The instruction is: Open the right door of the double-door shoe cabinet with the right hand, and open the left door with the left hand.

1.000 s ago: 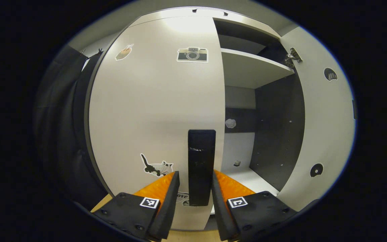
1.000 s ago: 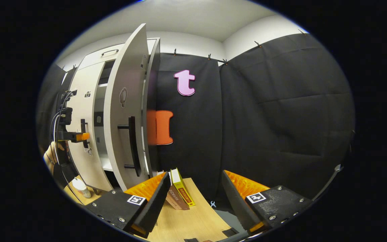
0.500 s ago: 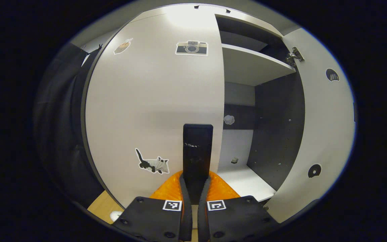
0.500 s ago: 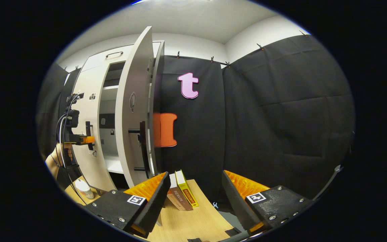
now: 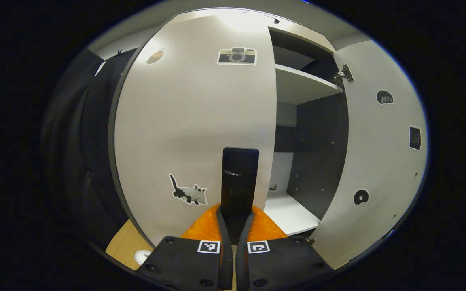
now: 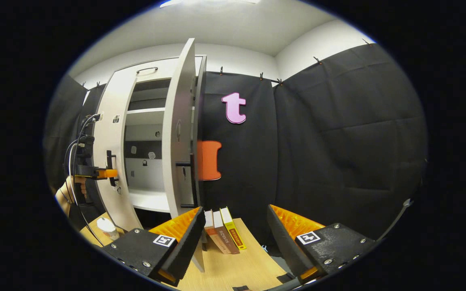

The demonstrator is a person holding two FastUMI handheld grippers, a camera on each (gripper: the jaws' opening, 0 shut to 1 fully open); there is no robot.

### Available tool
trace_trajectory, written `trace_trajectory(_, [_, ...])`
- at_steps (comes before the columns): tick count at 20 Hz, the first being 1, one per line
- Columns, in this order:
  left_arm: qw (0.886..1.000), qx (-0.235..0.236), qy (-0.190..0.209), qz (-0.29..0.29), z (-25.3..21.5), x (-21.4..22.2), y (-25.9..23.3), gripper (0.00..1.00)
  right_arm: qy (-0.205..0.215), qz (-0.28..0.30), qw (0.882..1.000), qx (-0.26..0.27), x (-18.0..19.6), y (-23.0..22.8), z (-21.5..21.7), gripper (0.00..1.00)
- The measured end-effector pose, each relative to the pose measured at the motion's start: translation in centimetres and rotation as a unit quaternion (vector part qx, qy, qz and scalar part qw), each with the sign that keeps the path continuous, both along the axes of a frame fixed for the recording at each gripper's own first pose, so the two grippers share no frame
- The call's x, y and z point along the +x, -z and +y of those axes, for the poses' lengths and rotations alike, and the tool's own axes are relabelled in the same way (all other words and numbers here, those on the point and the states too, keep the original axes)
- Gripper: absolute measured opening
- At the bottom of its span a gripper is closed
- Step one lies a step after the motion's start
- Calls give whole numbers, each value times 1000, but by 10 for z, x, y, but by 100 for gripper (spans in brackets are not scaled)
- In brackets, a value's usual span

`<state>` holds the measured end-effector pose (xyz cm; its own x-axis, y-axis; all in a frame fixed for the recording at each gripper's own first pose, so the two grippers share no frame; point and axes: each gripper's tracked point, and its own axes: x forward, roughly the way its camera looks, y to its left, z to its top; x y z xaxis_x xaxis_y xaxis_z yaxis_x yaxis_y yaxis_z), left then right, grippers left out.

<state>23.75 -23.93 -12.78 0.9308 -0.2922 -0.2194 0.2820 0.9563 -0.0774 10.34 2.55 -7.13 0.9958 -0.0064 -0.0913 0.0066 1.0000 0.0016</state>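
The pale left door [image 5: 192, 121] of the shoe cabinet carries camera and cat stickers and a black vertical handle [image 5: 239, 182]. My left gripper [image 5: 233, 218] is shut on that handle's lower part. The right door [image 5: 378, 161] stands swung wide, showing shelves [image 5: 301, 85] inside. In the right gripper view the cabinet [image 6: 148, 153] stands at the left, the right door [image 6: 180, 133] seen nearly edge-on with its black handle [image 6: 182, 164]. My right gripper [image 6: 233, 226] is open, apart from the door, with nothing between its fingers. The left gripper [image 6: 105, 173] and the hand holding it are at the left door's handle.
Three books [image 6: 225, 234] lean upright on the wooden table [image 6: 237, 266] by the cabinet's right side. A small white bottle [image 6: 107, 228] stands on the table in front of the left door. Black cloth walls [image 6: 330, 141] enclose the booth.
My left gripper shut on the left door's handle a second ago and the door has begun to swing out slightly. My right gripper has drawn back, staying open.
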Motion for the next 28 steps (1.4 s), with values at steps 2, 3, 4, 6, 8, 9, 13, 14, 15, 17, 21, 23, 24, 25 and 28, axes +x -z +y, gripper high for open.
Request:
trace_trajectory(2, [1000, 1, 0, -1, 2, -3, -1, 10, -6, -2, 1000, 2, -5, -1, 7, 93])
trace_trajectory(3, [1000, -1, 1, 0, 4, -5, -1, 10, -9, -2, 1000, 3, -7, -3, 12, 93])
trace_trajectory(4, [1000, -2, 2, 0, 5, -7, -1, 10, -11, -3, 1000, 4, -8, -3, 15, 93])
trace_trajectory(6, [1000, -4, 4, 1, 7, -9, -1, 10, -19, -3, 1000, 4, -11, -4, 25, 93])
trace_trajectory(8, [1000, -6, 5, 1, 10, -12, -1, 10, -28, -6, 1000, 2, -17, -6, 36, 93])
trace_trajectory(9, [1000, -6, 5, 0, 12, -13, -2, 10, -33, -7, 999, 2, -18, -9, 42, 93])
trace_trajectory(13, [1000, -10, 7, 1, 19, -21, -2, 10, -49, -11, 999, 2, -21, -12, 61, 93])
trace_trajectory(14, [1000, -11, 7, 1, 20, -22, -2, 10, -52, -11, 999, 3, -20, -13, 65, 93])
trace_trajectory(15, [1000, -11, 6, 0, 23, -24, -2, 10, -55, -11, 998, 4, -21, -13, 69, 93])
trace_trajectory(17, [1000, -12, 5, -1, 26, -27, -2, 10, -60, -10, 998, 4, -20, -12, 74, 93])
trace_trajectory(21, [1000, -15, 1, -2, 34, -33, -2, 10, -65, -12, 998, 6, -24, -14, 85, 93])
trace_trajectory(23, [1000, -18, -1, -3, 37, -36, -1, 10, -69, -13, 998, 8, -27, -14, 90, 93])
trace_trajectory(24, [1000, -18, -1, -3, 39, -38, -1, 10, -71, -13, 997, 8, -25, -15, 94, 99])
trace_trajectory(25, [1000, -18, -3, -5, 42, -39, -2, 10, -72, -14, 997, 8, -26, -15, 98, 93])
trace_trajectory(28, [1000, -19, -9, -8, 49, -41, -2, 10, -82, -16, 996, 9, -24, -17, 111, 93])
